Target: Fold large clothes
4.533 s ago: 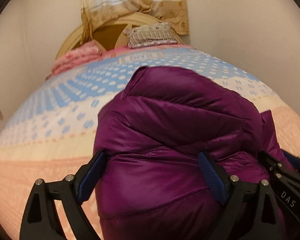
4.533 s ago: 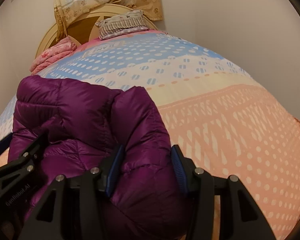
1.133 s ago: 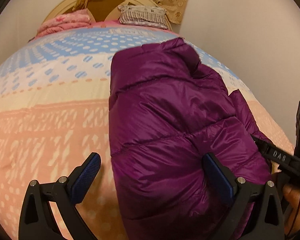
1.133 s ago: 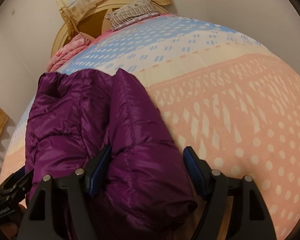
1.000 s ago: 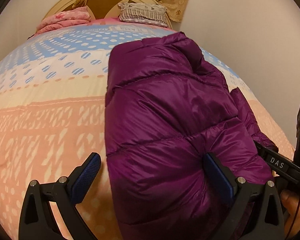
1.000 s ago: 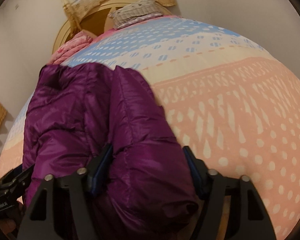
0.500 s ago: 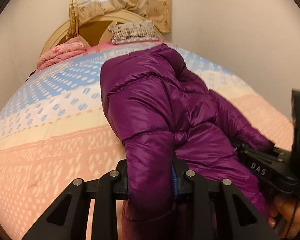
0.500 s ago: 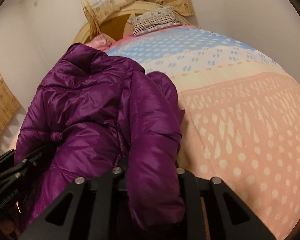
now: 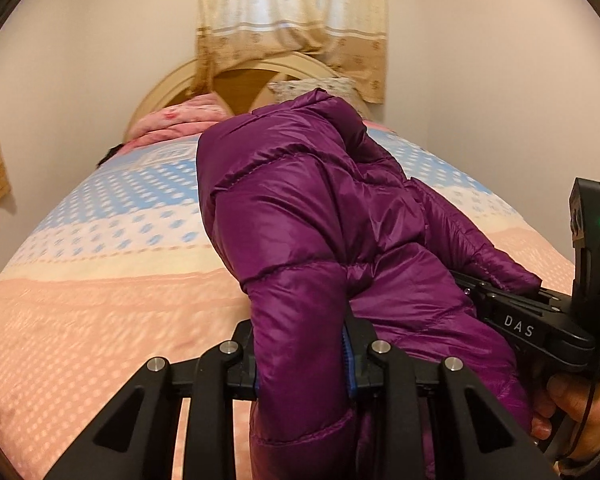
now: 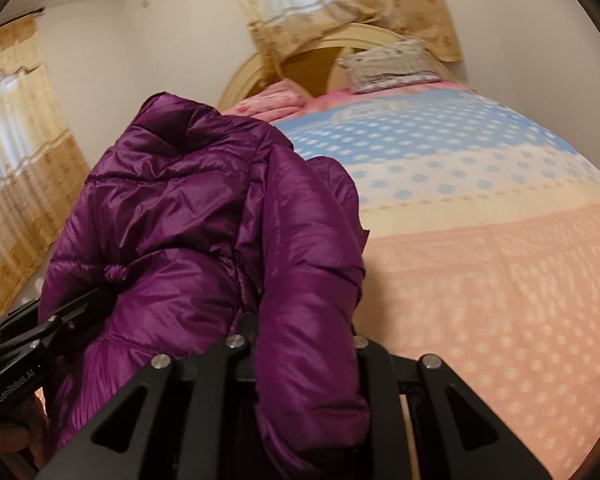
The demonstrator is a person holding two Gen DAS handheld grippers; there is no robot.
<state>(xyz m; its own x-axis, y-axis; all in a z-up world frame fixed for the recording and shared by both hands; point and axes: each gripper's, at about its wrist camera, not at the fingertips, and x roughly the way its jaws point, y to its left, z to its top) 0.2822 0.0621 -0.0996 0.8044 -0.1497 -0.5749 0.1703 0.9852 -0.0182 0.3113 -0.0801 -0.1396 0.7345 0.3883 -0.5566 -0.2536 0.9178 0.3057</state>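
- Above a bedspread banded in blue, cream and peach, a purple puffer jacket is held.
- Its near edge is clamped by the left gripper and right gripper.
- Behind, a curtain and arched headboard are seen.

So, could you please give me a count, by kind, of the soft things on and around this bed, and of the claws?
Purple puffer jacket: 1
Patterned bedspread: 1
Folded pink blanket: 1
Pillow: 1
Curtains: 2, one over the headboard, one at the side window
Claws: 2, left claw and right claw, each clamped on the jacket
Total: 8
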